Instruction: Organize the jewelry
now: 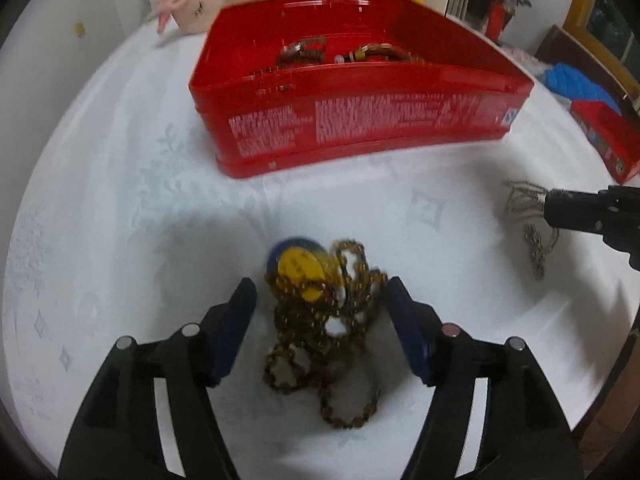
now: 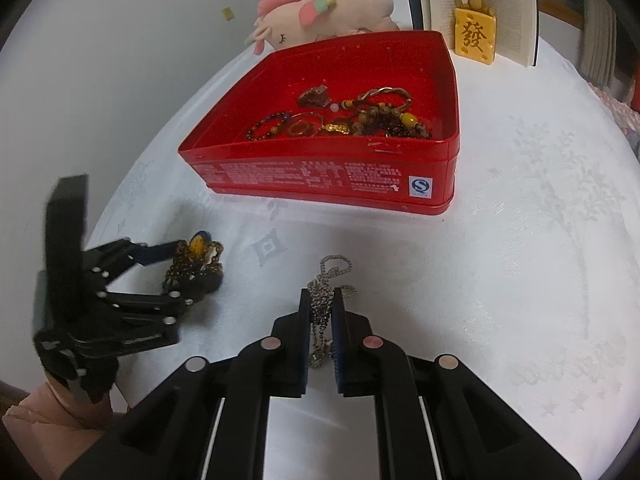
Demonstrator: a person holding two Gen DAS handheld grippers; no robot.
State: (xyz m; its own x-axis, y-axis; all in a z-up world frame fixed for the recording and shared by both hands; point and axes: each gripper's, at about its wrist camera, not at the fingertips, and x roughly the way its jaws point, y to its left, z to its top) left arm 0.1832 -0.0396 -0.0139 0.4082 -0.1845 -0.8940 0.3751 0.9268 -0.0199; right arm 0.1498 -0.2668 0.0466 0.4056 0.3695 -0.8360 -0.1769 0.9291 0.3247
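Two grippers sit low in the frames — left gripper (image 1: 320, 296) jaws wide around the brown bead necklace (image 1: 332, 336), right gripper (image 2: 321, 300) pinching the silver chain (image 2: 326, 292). Red tin (image 2: 448, 136) is higher up, on the white cloth (image 2: 520, 280).

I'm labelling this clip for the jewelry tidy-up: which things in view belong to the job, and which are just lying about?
Job:
- red tin with jewelry inside
- bead necklace, between the open left gripper
- silver chain, in the shut right gripper

Lying about:
- plush toy
- mouse figurine
- book
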